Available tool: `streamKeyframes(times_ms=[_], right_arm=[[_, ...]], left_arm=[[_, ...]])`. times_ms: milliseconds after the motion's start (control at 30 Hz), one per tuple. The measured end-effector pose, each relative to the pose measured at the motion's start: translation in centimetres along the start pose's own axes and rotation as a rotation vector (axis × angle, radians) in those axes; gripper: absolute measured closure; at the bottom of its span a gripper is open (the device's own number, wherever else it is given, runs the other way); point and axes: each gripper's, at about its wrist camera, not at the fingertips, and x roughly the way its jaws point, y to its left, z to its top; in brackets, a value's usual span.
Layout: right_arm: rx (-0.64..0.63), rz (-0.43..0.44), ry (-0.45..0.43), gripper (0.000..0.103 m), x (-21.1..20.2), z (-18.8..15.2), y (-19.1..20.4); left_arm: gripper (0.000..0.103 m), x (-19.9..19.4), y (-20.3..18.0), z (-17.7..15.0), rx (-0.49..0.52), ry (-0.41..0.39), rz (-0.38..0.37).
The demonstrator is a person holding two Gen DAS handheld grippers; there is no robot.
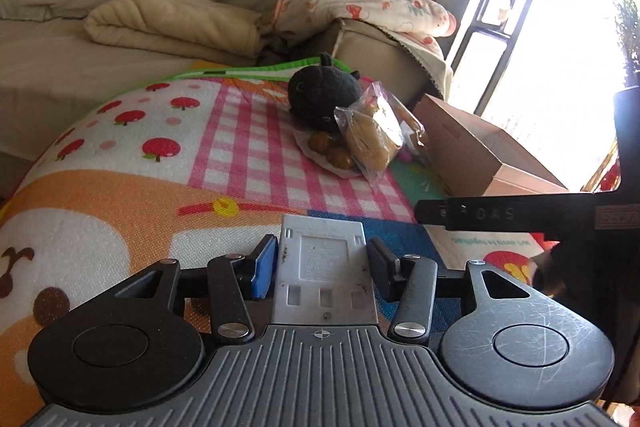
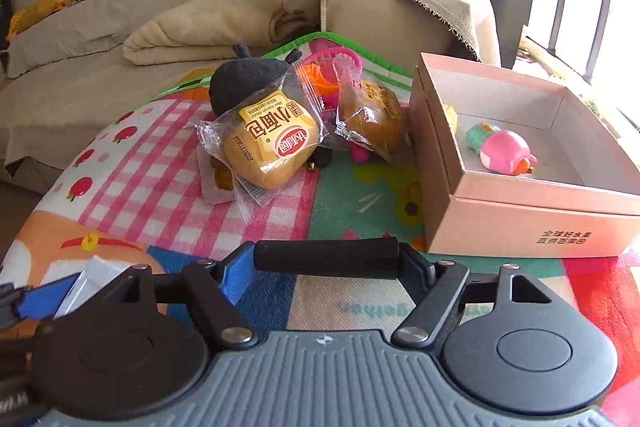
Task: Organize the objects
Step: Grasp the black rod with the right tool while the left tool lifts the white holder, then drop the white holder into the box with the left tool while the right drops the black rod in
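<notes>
Left tongs [image 1: 322,265]: clamped on grey flat plastic device [image 1: 324,267], above play mat [image 1: 120,155].
Right tongs [image 2: 326,259]: gripping black cylinder [image 2: 326,258] crosswise btwn pads.
Bread packs [image 2: 268,143]: on mat, beside dark plush [image 2: 244,79].
Pink box [image 2: 520,227]: right of mat, pink toy [image 2: 506,151] inside.

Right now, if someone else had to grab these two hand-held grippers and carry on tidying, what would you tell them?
Left hand-held gripper: a grey-white flat plastic piece sits between its fingers, apparently gripped.
Right hand-held gripper: a black cylinder spans its fingers; grip unclear.
Pink cardboard box sits on the play mat, right side. Inside: a pink and green toy.
Still out on the mat: two wrapped buns, a black plush, pink basket toys.
Left to do: box what is held, then the rest.
</notes>
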Motion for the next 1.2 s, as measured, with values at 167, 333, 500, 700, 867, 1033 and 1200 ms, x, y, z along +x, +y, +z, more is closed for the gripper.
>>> streamKeyframes(times_ms=[167,333,500,700,867,1033,1200], right_arm=[[-0.068,0.009,-0.054,0.028,-5.6,-2.4,-3.4],[-0.014,-0.093,-0.14,0.028,-10.6,-4.2,-8.7],[0.089,-0.15,-0.232,0.028,-14.2,-5.1,-13.2],[0.174,-0.166,-0.267,0.028,-14.7,-5.8,-15.9],[0.193,-0.173,-0.255,0.028,-14.1,-6.3,-16.6],[0.199,-0.181,-0.24,0.028,-13.3,-6.6,-17.2],[0.217,-0.163,-0.225,0.028,-12.0,-6.4,-17.8]], left_arm=[[0.049,-0.2,-1.6,0.0,0.078,0.033,-0.01],[0.049,-0.6,-6.7,1.0,0.163,0.075,-0.172],[0.049,0.4,-13.4,6.7,0.238,0.002,-0.295],[0.049,6.7,-20.9,12.7,0.232,-0.067,-0.38],[0.05,15.0,-24.1,11.7,0.216,0.011,-0.315],[0.05,17.1,-22.7,9.9,0.188,-0.004,-0.239],[0.05,12.7,-18.4,8.7,0.206,-0.033,-0.243]])
